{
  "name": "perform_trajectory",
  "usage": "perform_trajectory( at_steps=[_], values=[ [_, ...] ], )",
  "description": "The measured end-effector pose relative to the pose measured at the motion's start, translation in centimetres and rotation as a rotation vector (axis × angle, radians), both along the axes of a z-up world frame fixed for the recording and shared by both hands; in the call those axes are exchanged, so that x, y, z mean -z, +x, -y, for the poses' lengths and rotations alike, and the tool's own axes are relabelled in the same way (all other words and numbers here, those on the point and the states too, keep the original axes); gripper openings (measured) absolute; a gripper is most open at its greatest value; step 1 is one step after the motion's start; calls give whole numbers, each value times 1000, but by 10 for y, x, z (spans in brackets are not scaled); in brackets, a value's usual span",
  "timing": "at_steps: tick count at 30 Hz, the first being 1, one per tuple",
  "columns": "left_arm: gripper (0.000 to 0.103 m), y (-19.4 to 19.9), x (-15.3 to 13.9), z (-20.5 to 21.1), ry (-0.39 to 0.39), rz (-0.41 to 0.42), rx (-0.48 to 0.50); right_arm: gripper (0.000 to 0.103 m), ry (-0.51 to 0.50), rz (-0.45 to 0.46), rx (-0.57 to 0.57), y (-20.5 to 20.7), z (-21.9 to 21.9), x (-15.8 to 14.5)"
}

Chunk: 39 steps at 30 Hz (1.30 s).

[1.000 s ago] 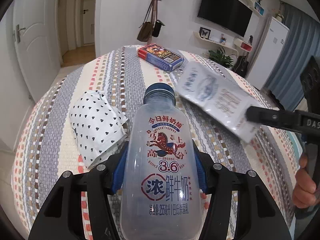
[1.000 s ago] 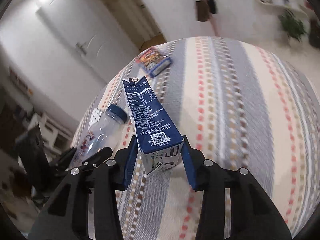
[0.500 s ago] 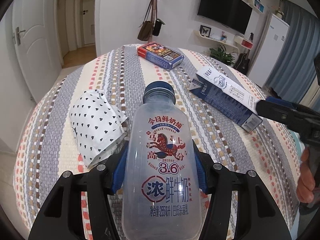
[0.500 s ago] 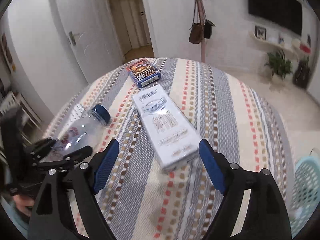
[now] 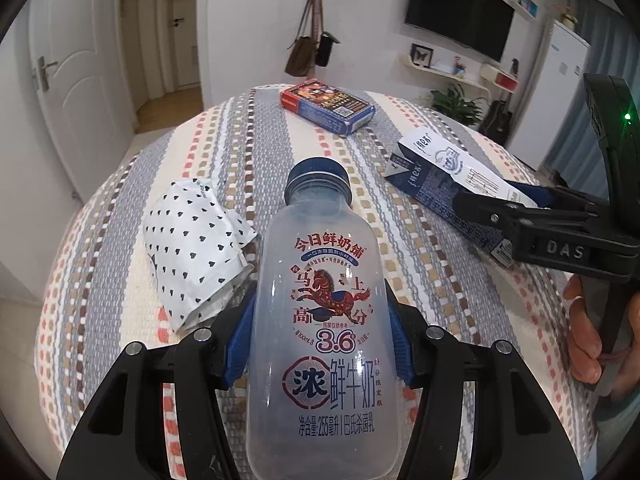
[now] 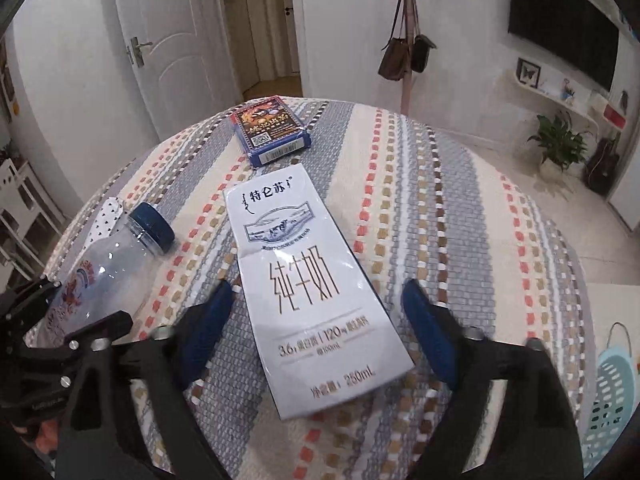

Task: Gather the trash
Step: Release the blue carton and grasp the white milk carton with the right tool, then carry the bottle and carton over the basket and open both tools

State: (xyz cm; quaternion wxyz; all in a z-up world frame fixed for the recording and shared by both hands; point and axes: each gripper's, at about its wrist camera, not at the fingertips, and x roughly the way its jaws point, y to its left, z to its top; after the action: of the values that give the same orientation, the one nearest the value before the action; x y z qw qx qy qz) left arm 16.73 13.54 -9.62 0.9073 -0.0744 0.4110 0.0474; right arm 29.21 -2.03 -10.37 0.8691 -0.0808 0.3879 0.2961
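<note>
My left gripper is shut on an empty clear milk bottle with a blue cap and holds it over the striped tablecloth. My right gripper is open. A white and navy milk carton lies flat on the cloth between its blue pads, apart from them. The carton and the right gripper also show at the right of the left wrist view. A crumpled white wrapper with black hearts lies left of the bottle. A red and blue box lies at the far edge.
The round table has a striped woven cloth. A pale blue slotted basket stands on the floor at the lower right of the right wrist view. A coat stand with bags is behind the table.
My right gripper held the milk carton up a second ago. It has opened, and the carton now lies flat on the cloth between the jaws. The left gripper and bottle have not moved.
</note>
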Motion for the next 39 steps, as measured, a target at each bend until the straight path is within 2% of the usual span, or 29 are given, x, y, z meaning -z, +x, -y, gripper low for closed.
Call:
perform_trajectory(
  at_steps=[3,6,9,12,15,19,25,31,36,39],
  values=[
    [54,2,-1,5,5,-6,-9,51,2,0,-18,-1,-3,0],
    [54,3,-6,12,1,10,-8,51,-17,33,15,-6,2,-3],
    [54,4,-16,22,0,44,6,51,28,55,50,-7,20,-13],
    [54,7,-31,36,-6,93,40,51,60,86,95,-10,43,-28],
    [54,13,-48,55,-18,137,85,51,57,156,167,-20,74,-49],
    [54,27,-69,94,-19,187,165,51,85,220,267,-33,123,-71],
    [54,48,-80,163,-35,221,291,51,71,261,452,-45,198,-84],
    [55,74,-71,226,-128,203,445,51,75,231,633,-49,276,-76],
    [55,90,-52,269,-138,162,517,51,142,127,736,-44,324,-51],
    [55,97,-42,296,-124,140,553,51,149,68,801,-40,345,-31]
  ],
)
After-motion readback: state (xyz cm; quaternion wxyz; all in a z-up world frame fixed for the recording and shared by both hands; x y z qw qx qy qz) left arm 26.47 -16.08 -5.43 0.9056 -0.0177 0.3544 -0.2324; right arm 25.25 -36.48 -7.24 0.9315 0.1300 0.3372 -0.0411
